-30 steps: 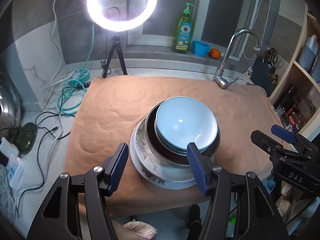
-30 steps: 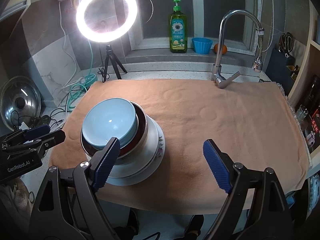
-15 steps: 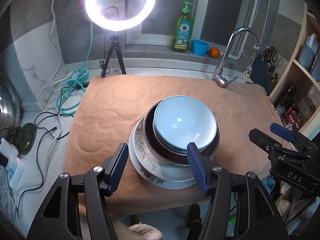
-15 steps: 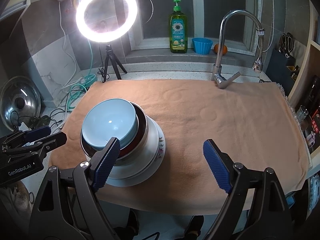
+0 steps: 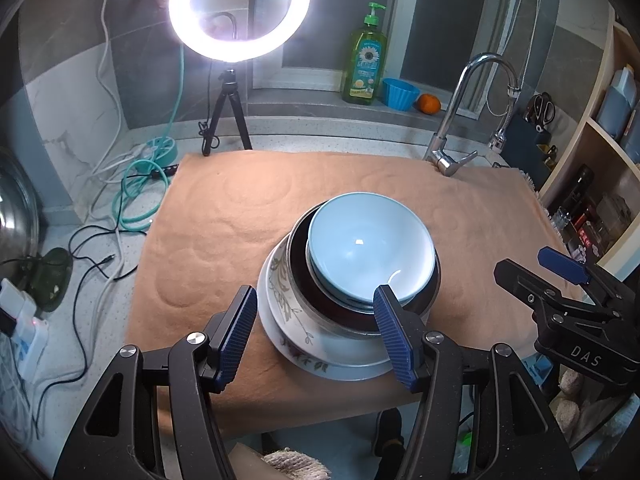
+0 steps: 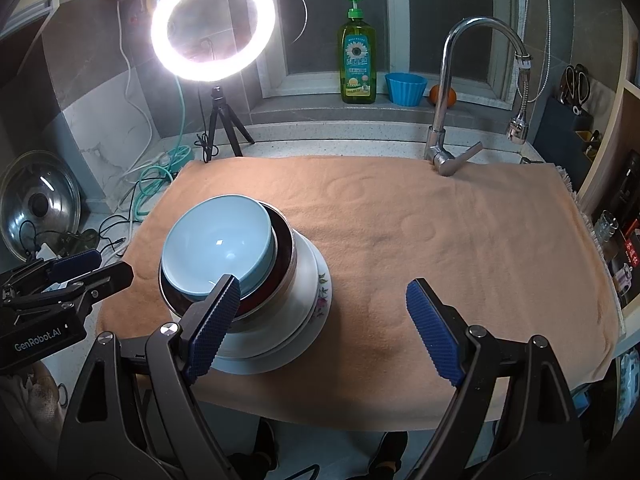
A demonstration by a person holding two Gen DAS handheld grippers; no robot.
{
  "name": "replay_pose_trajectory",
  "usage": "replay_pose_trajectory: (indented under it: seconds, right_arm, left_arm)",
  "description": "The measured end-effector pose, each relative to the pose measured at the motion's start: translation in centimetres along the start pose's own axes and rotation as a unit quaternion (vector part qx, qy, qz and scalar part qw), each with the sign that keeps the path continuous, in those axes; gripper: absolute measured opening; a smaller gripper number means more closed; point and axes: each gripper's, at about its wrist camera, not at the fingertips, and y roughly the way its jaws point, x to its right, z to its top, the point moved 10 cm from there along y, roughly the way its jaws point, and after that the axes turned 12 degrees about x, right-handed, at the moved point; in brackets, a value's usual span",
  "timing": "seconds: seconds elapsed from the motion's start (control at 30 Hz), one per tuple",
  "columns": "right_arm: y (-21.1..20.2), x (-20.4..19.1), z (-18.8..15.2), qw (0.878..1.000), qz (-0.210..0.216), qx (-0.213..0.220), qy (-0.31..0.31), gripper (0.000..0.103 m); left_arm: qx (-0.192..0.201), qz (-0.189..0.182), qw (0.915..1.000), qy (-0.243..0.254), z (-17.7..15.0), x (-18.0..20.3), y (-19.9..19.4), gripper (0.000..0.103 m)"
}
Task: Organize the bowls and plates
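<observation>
Nothing much has shifted since a second ago; pale blue ceramic bowl (image 5: 370, 246) tops the stack dead ahead of the spread, empty left gripper (image 5: 316, 330); right gripper (image 6: 324, 326), also spread, sits off to its side.

kitchen setup here: a lit ring light (image 6: 213, 24) on a small black tripod (image 6: 221, 124) stands at the back left of the speckled worktop (image 6: 340, 142); grey and marble-look tiles on the wall (image 5: 72, 92) behind it; a peach towel (image 6: 460, 240) covers most of the worktop; chrome faucet (image 6: 460, 92) at the back right; the window ledge (image 6: 360, 110) holds a green soap bottle (image 6: 359, 66), a blue cup (image 6: 405, 87) and an orange (image 5: 429, 103); teal and white cables (image 5: 140, 184) pile up on the left near a steel pot lid (image 6: 38, 204); wooden shelves (image 5: 600, 152) on the right.
</observation>
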Motion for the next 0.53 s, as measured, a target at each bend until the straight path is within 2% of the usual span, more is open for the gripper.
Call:
replay_pose_trajectory:
  seconds: [0.53]
  right_arm:
    - [0.10, 0.03, 0.03, 1.000, 0.001, -0.001, 0.000, 0.087]
  left_arm:
    - [0.000, 0.001, 1.0000, 0.002, 0.10, -0.26, 0.42, 0.060]
